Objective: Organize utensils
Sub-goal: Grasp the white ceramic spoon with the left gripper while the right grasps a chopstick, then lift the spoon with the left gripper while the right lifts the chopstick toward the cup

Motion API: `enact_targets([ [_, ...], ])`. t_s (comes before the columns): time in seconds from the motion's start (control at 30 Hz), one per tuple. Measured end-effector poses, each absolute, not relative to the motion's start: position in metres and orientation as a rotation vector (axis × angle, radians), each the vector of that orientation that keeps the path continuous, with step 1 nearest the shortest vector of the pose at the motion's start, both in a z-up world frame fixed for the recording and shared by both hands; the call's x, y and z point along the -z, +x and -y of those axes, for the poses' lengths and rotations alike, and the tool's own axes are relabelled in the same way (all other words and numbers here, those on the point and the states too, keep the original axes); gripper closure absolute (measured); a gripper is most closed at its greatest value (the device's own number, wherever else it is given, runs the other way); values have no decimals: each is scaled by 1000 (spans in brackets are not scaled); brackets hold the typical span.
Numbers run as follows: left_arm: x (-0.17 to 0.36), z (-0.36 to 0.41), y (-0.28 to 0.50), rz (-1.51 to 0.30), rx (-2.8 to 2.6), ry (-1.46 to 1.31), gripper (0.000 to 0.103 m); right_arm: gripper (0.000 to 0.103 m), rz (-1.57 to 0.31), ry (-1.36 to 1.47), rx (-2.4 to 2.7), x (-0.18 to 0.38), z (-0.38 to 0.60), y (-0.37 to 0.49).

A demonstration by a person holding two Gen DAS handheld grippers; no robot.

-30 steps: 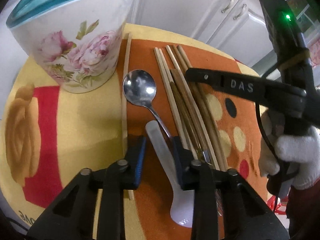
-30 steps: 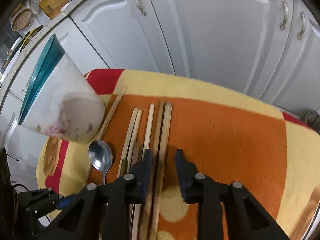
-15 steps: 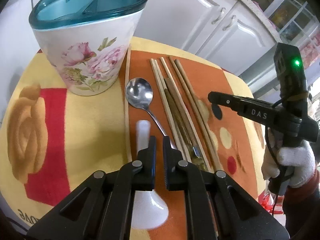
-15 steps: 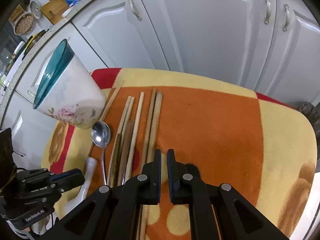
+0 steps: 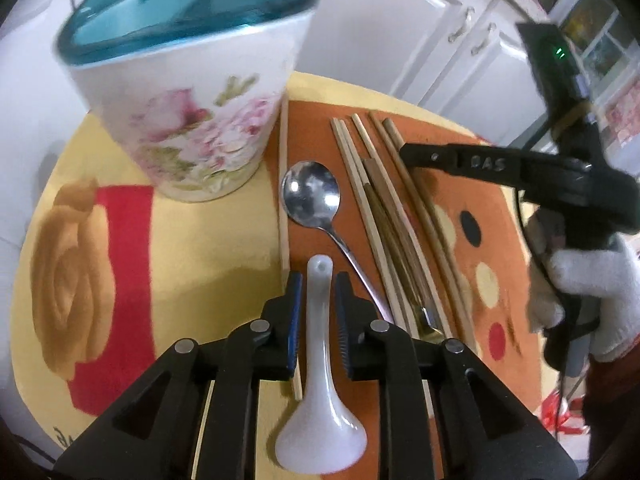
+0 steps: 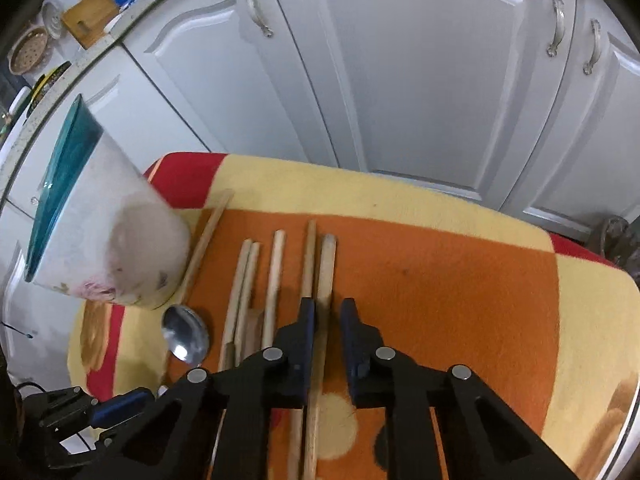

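1. The left gripper [image 5: 316,312] points steeply down over the white spoon [image 5: 320,380]. Its jaws are opening, with a visible gap on each side of the spoon's handle, so nothing is gripped.
2. The spoon lies on the cloth [image 5: 200,248], handle end toward the holder [image 5: 192,92], bowl toward the camera. It looks like glazed ceramic or hard plastic: stiff, light, slick, likely to chip if dropped. I would pinch the straight handle midway, where the sides run parallel, not the flaring bowl.
3. The right gripper [image 6: 328,332] has its jaws opening too. One chopstick [image 6: 324,280] runs between them, close against the left pad; whether the pad touches it I cannot tell, and the right pad stands clear of it.
4. The chopsticks lie side by side on the orange patch, to the right of the metal spoon [image 5: 312,196]. They are light, rigid and thin, and they roll, so a grip near the middle should keep one from swinging.
5. The metal spoon lies between the holder and the chopsticks, with a smooth thin handle that is hard to pinch flat on cloth.
6. The holder stands upright at the cloth's far left, its blue rim open.
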State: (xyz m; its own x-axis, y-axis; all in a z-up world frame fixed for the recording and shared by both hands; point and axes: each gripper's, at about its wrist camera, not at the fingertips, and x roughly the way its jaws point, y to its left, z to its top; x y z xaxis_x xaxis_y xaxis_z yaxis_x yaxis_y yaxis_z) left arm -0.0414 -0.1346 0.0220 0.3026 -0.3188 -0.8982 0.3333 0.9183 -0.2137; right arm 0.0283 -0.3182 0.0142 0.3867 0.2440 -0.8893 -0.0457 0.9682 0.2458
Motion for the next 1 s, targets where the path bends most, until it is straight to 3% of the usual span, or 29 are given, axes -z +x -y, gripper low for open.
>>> enact_targets([
  [0.53, -20, 130, -45, -1187, 478, 17, 91, 90, -1161, 195, -182, -13, 325, 31],
  [0.63, -31, 119, -49, -1170, 486, -25, 91, 95, -1175, 215, -198, -15, 327, 32],
  [1.0, -95, 84, -85, -1025, 534, -98, 91, 96, -994, 264, -294, -96, 341, -36],
])
